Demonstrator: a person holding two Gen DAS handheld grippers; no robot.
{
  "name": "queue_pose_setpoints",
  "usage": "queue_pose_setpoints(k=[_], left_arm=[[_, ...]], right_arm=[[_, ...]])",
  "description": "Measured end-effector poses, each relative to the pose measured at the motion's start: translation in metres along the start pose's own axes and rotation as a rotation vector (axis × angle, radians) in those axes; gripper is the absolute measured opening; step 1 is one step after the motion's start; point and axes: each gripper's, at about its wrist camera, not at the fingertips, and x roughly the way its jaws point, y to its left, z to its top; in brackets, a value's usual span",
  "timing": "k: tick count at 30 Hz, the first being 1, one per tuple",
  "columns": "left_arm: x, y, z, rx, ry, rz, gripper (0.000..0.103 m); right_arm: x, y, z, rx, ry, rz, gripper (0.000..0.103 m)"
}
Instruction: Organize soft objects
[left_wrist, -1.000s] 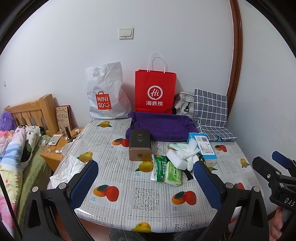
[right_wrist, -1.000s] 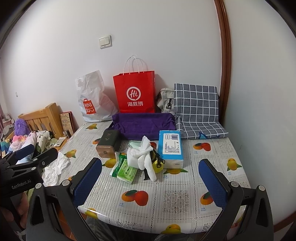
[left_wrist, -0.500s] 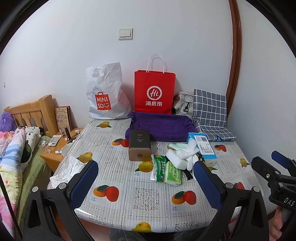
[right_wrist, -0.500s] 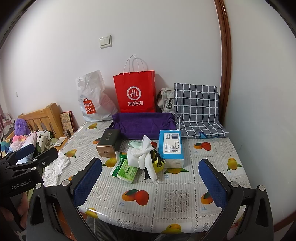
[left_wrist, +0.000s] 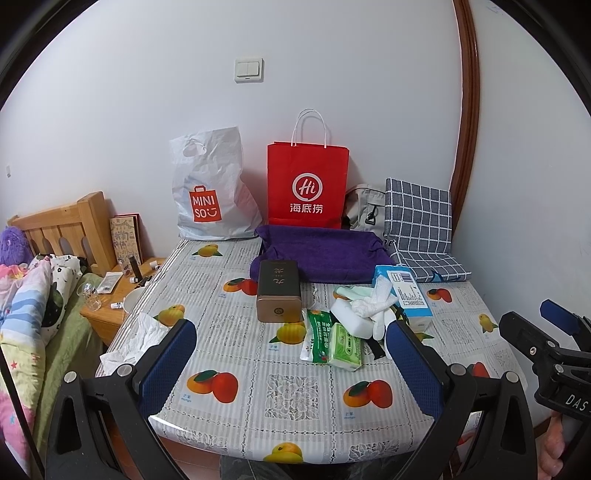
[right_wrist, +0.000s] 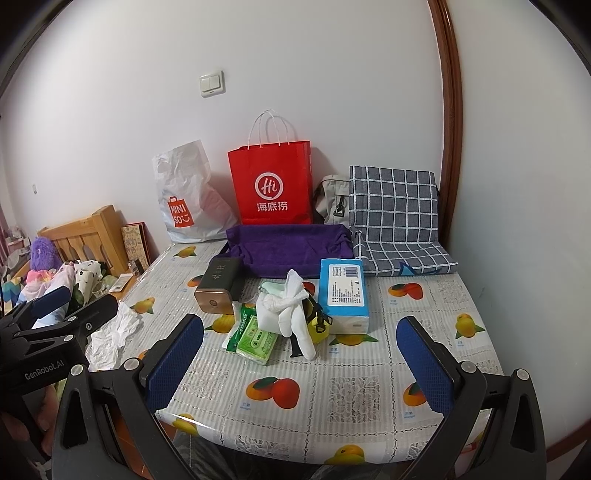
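Both grippers hung wide apart and empty at the near table edge; nothing soft was yet taken.

The left gripper (left_wrist: 291, 365) and right gripper (right_wrist: 299, 360) each held nothing, jaws spread, short of the pile at 12 o'clock. The pile lay mid-table: white cloth (right_wrist: 291, 306) draped over a white pad (right_wrist: 267, 319), green packs (right_wrist: 256, 338) at its 7 o'clock, blue tissue pack (right_wrist: 344, 291) touching at 3 o'clock, brown box (left_wrist: 277, 293) just beside at 10 o'clock. A purple towel (left_wrist: 325, 253) lay behind. To do it well, I judge, pinch the cloth high at its knot, lift straight, so neighbours stay put. Bare table (right_wrist: 351, 398) lay in front; crumpled tissue (left_wrist: 138, 338) sat near the edge at 9 o'clock, wall close at 3 o'clock.
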Motion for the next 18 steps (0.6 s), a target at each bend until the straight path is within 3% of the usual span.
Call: queue_pose_setpoints(k=[18], left_arm=[[-0.0049,0.0032,0.0025,0.018,-0.018,0.001,0.103]], right_arm=[[-0.0012,0.0028,-0.0022,0.002,-0.005,0.002,0.103]])
